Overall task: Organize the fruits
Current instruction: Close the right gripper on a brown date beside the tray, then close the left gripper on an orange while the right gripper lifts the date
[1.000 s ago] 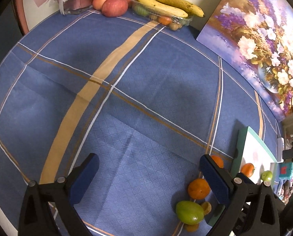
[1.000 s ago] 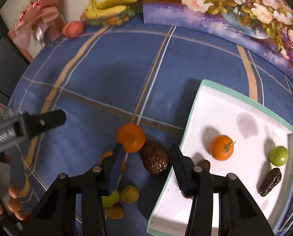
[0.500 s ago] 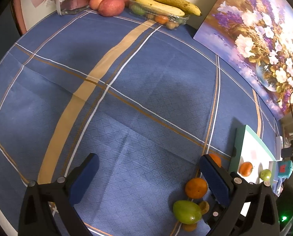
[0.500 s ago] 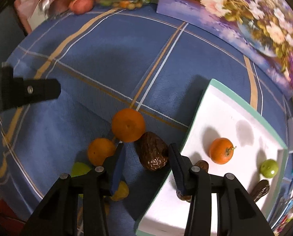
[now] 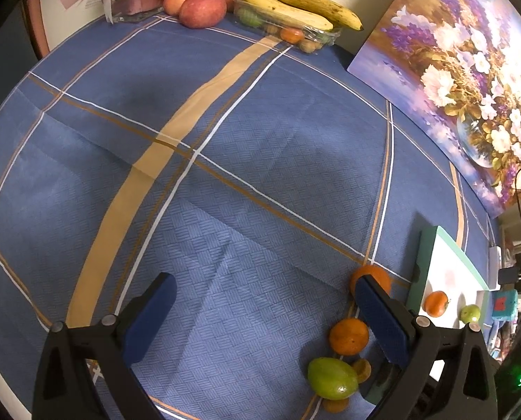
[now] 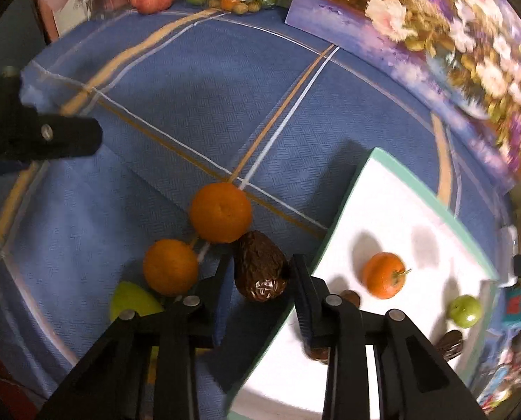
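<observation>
A blue plaid tablecloth (image 5: 246, 161) covers the table, with loose oranges (image 6: 220, 211) low in frame, a white tray (image 6: 393, 206) at right and bananas (image 5: 295, 0) at the top edge. The right gripper (image 6: 260, 273) reaches in from the bottom edge, fingers narrowly bracketing a wrinkled brown fruit (image 6: 260, 267) beside the tray; contact is unclear. The left gripper (image 5: 263, 308) hovers wide apart and empty over cloth.

Blue plaid tablecloth (image 5: 246, 161) under loose oranges (image 6: 220, 211), white tray (image 6: 396, 210), bananas (image 5: 295, 3).

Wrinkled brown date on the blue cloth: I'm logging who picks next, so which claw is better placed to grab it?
Right. The right claw already straddles the wrinkled brown date, jaws open beside the white tray. The left claw hangs open over bare cloth.
</observation>
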Tool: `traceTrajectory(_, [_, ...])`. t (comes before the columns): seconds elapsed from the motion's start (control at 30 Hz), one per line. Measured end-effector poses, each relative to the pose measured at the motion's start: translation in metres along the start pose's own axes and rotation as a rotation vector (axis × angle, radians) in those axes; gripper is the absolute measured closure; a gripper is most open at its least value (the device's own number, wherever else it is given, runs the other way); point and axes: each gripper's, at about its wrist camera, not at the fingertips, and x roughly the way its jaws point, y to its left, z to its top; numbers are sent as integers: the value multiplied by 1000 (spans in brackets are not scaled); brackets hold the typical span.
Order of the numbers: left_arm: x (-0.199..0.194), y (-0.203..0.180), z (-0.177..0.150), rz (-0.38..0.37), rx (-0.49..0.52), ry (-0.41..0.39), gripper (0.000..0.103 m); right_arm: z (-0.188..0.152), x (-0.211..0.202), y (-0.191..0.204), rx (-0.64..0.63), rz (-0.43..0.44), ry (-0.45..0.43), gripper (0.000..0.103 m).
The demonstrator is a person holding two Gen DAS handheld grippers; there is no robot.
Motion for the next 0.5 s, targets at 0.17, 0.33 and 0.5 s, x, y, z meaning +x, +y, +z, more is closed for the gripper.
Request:
traceTrajectory(0.17, [0, -6, -2, -22, 14, 6, 1, 2, -20, -26, 149, 170, -66, 69])
traceTrajectory(0.33, [5, -19, -8, -62, 50, 45, 13, -1, -41, -42, 222, 183, -116, 69])
traceTrajectory(0.5, [14, -43, -20, -100, 124, 106, 22, -3, -55, -68, 292, 151, -152, 69])
